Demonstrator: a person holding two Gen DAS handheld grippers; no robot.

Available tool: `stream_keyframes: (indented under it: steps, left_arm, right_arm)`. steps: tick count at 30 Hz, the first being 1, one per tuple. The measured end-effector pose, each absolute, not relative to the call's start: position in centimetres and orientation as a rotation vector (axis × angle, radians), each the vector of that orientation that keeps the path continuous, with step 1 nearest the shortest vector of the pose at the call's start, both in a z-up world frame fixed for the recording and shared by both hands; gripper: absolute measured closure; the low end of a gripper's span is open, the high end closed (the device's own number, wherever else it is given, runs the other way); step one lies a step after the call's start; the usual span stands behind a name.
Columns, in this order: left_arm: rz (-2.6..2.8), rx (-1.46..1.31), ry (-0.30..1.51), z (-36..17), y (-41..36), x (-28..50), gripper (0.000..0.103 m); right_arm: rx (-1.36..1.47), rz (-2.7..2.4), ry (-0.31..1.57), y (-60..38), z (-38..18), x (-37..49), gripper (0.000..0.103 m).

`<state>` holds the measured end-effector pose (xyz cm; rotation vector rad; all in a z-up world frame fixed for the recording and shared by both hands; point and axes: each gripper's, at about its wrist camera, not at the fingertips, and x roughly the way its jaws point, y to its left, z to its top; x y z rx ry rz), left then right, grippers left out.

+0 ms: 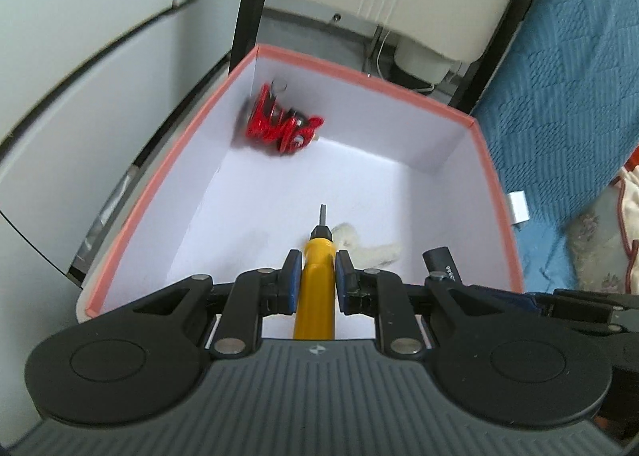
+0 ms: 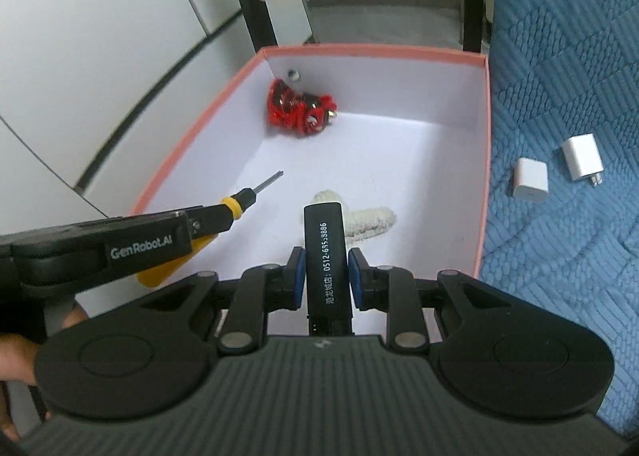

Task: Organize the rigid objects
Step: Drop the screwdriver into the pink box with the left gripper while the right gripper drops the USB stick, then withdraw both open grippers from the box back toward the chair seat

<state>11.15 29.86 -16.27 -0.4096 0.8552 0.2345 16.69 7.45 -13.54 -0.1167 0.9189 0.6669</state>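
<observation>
My left gripper [image 1: 316,262] is shut on a yellow screwdriver [image 1: 316,288] and holds it over the pink-rimmed white box [image 1: 131,212], tip pointing in. In the right wrist view the left gripper [image 2: 199,226] and screwdriver [image 2: 235,208] come in from the left. My right gripper [image 2: 325,260] is shut on a black bar with white printed digits [image 2: 325,256], also over the box [image 2: 485,176]. Its end shows in the left wrist view [image 1: 441,260]. A red toy [image 1: 279,124] [image 2: 301,110] lies in the far left corner. A white fuzzy piece [image 2: 365,218] [image 1: 371,246] lies on the box floor.
Two white chargers [image 2: 529,178] [image 2: 581,156] lie on the blue quilted cover [image 2: 559,76] right of the box. A chair with black frame [image 2: 257,4] stands behind the box. A white cabinet [image 2: 80,36] is on the left.
</observation>
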Motion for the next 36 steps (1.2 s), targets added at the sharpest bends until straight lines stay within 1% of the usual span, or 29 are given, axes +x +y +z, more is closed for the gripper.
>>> stream_keyframes:
  steps: [6,13,14,15,17,18,27,36]
  left_arm:
    - [0.243,-0.457,0.906,-18.3,31.0,11.3,0.082]
    - [0.263,-0.443,0.869,-16.7,30.9,10.9,0.081]
    - [0.265,-0.434,0.863,-16.3,30.7,10.6,0.081]
    - [0.267,-0.428,0.855,-15.8,30.5,10.5,0.081]
    - [0.269,-0.422,0.839,-14.9,30.2,10.0,0.081]
    - [0.271,-0.419,0.833,-14.4,30.0,9.8,0.081]
    - [0.262,-0.384,0.786,-10.6,26.5,7.1,0.081]
    - [0.209,-0.360,0.739,-7.7,21.3,4.6,0.081]
  right_arm:
    - [-0.132,0.639,0.948,8.1,-14.8,17.5,0.076]
    - [-0.137,0.658,0.951,8.0,-14.1,17.1,0.073]
    - [-0.140,0.664,0.947,8.0,-13.9,16.9,0.071]
    - [-0.141,0.672,0.940,7.9,-13.6,16.5,0.066]
    - [-0.134,0.676,0.929,7.7,-13.2,16.1,0.060]
    - [-0.127,0.677,0.924,7.4,-12.9,15.9,0.059]
    - [-0.110,0.677,0.857,3.4,-9.8,13.4,0.059]
    - [-0.104,0.636,0.775,-2.2,-6.8,10.8,0.059]
